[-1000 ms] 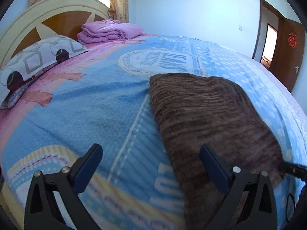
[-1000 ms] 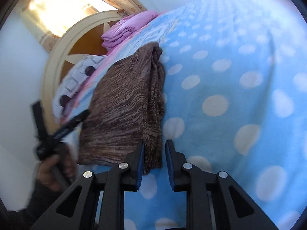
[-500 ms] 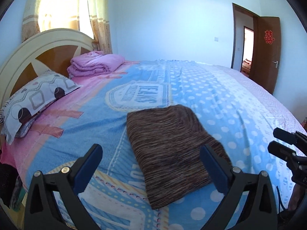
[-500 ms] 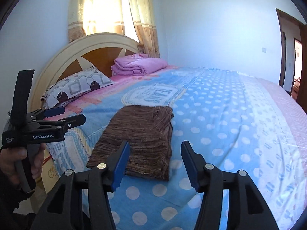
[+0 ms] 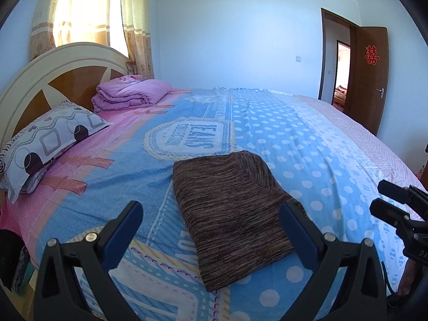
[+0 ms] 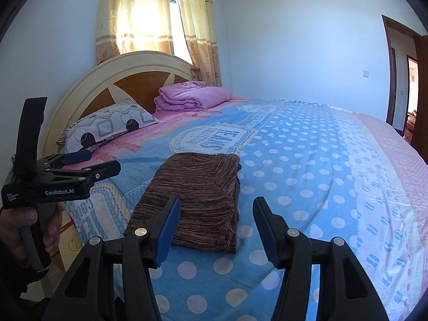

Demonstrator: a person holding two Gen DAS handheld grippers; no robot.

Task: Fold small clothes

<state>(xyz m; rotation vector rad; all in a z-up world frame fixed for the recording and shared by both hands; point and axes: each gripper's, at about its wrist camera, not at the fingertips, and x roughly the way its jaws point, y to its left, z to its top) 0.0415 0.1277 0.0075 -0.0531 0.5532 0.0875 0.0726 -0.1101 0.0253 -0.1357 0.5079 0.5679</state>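
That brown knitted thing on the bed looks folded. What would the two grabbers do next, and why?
Probably nothing more to it: the brown garment lies folded flat on the bedspread, and both the left gripper and right gripper hang open above it, holding nothing. I'd guess they back away.

I see broad bare bedspread (image 6: 307,165) to the right of the folded brown garment (image 6: 198,195), open all the way to the far wall. On the left, a strip of bed lies free between the garment and the pillow (image 5: 50,144). The headboard (image 6: 128,67) and the folded pink blanket (image 5: 131,92) close off the far left corner.
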